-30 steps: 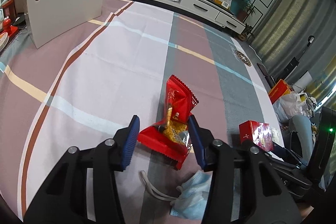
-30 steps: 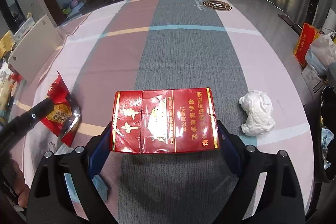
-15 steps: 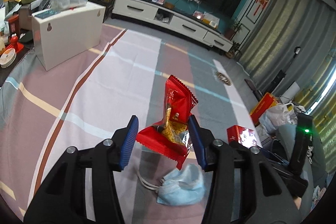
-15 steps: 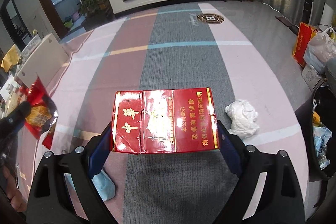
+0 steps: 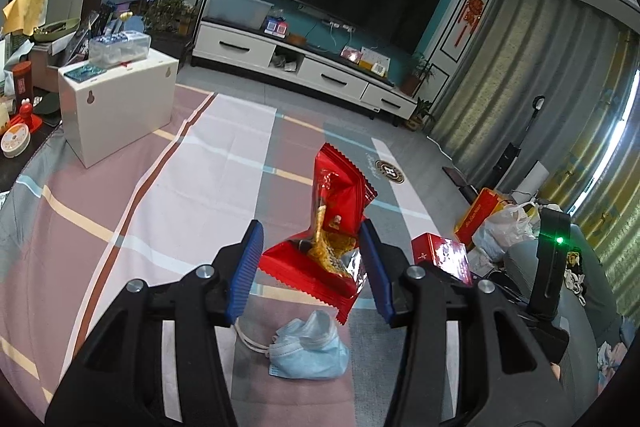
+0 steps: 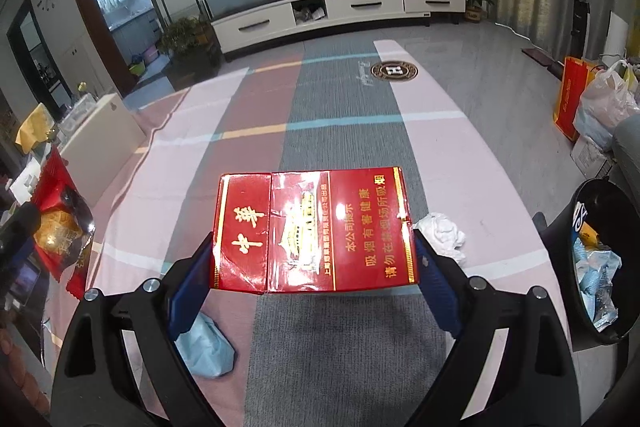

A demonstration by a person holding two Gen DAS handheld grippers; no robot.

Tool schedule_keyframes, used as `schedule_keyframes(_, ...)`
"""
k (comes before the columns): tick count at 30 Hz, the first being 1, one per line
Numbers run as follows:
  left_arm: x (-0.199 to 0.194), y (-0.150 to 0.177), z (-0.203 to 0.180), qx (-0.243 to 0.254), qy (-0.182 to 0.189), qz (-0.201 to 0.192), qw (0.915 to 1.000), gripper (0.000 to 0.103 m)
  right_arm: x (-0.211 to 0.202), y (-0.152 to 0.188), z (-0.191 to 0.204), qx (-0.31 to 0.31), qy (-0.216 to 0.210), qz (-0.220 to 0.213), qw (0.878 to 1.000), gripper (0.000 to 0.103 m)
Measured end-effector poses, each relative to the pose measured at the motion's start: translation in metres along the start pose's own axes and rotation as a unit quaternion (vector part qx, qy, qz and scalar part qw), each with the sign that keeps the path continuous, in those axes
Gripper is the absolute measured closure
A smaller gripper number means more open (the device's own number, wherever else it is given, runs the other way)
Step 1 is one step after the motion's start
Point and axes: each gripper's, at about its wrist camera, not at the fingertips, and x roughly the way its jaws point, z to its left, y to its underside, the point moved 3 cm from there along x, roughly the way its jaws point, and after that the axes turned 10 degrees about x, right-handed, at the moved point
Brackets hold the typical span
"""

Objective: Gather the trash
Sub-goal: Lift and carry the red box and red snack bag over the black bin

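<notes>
Left wrist view. The left gripper (image 5: pixel 312 267) holds a crumpled red foil snack wrapper (image 5: pixel 332 227) clear of the surface; the wrapper spans the gap between the two blue ribbed fingers (image 5: pixel 246 267), whose pads close on its lower corner, its long end rising toward 12 o'clock. Below it, at 6 o'clock, a crumpled pale blue face mask (image 5: pixel 310 349) with white ear loops lies on the striped pink, grey and white cloth (image 5: pixel 160 195). At 3 o'clock the red cigarette pack (image 5: pixel 442 253) shows edge-on in the other tool. At 10 o'clock a white rectangular box (image 5: pixel 116 111) stands on the cloth. Only this view shows the mask whole.

Right wrist view. The right gripper (image 6: pixel 314 269) clamps the glossy red cigarette pack (image 6: pixel 314 229) by its short ends, broad face up, gold lettering legible, fingers set wide by the pack's length. At 3 o'clock, partly behind the pack's edge, a crumpled white tissue (image 6: pixel 442 235) rests on the cloth (image 6: pixel 344 107). At 4 o'clock, off the cloth's edge, a black round bin (image 6: pixel 600 259) holds blue-and-white wrappers; tissue and bin appear in this view alone. At 9 o'clock the snack wrapper (image 6: pixel 60 223) hangs in the left tool. At 7 o'clock part of the mask (image 6: pixel 204 345) shows under the left finger.
</notes>
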Motion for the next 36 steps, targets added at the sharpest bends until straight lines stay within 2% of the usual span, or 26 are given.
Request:
schedule_keyframes(12, -0.017, -0.005, -0.013, 0.006, 0.022, -0.02, 0.9995, 0.053, -0.03, -0.008, -0.003, 0.006, -0.015, -0.036, 0.999, 0.013)
schedule_keyframes(24, -0.019, -0.008, -0.026, 0.017, 0.026, -0.025, 0.9992, 0.053, -0.057, -0.015, -0.013, 0.014, -0.019, -0.069, 0.997, 0.013)
schedule_keyframes(34, -0.011, -0.013, -0.071, 0.064, 0.026, -0.029, 0.9972, 0.053, -0.088, -0.025, -0.043, 0.047, -0.008, -0.112, 0.993, 0.013)
schedule_keyframes(36, -0.008, -0.013, -0.083, 0.068, 0.035, -0.027, 0.9967, 0.053, -0.096, -0.028, -0.052, 0.057, -0.008, -0.123, 0.991, 0.013)
